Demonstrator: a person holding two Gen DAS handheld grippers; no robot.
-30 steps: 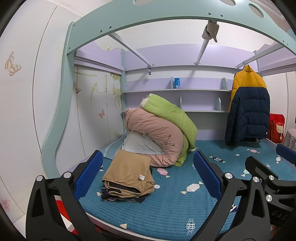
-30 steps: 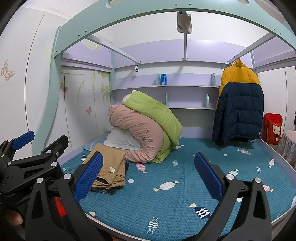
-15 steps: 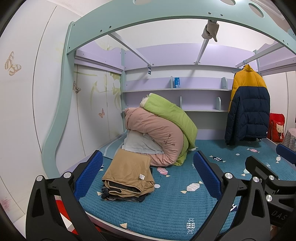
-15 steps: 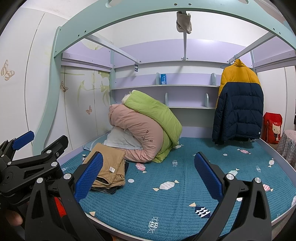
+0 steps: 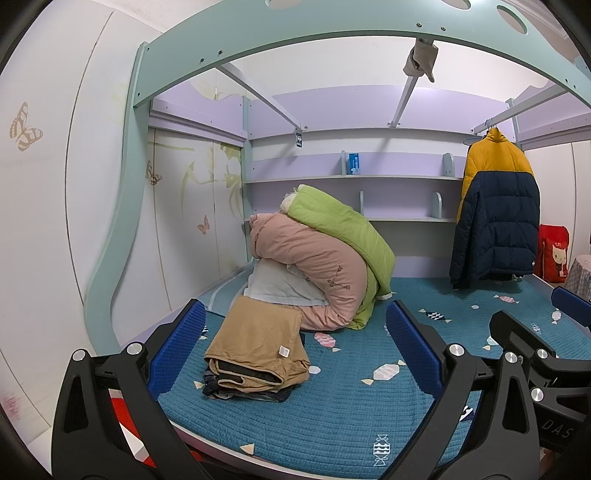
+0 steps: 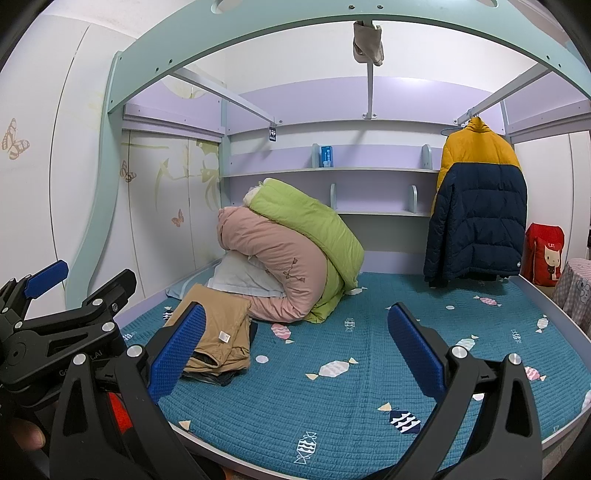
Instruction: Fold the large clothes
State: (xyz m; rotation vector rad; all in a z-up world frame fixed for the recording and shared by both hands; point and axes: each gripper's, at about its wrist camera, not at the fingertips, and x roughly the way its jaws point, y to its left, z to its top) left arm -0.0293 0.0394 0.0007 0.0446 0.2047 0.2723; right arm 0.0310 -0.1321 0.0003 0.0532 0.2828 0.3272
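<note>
From the left wrist, the left gripper (image 5: 295, 350) hovers at the bed (image 5: 332, 424) edge, fingers spread wide and empty, framing the folded tan garment (image 5: 258, 343) on its stack (likely finished).

From the right wrist, the right gripper (image 6: 295, 354) is equally open; the padded jacket (image 6: 476, 206) hangs well beyond, rolled quilts (image 6: 288, 258) crowding the left.

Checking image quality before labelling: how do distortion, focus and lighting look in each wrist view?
Left wrist view: strong fisheye bends the bed frame arch, dark vignette corners; the folded tan garment is sharp, lighting even and soft. Right wrist view: same barrel distortion, hanging puffer jacket crisp, no glare or motion blur.
</note>
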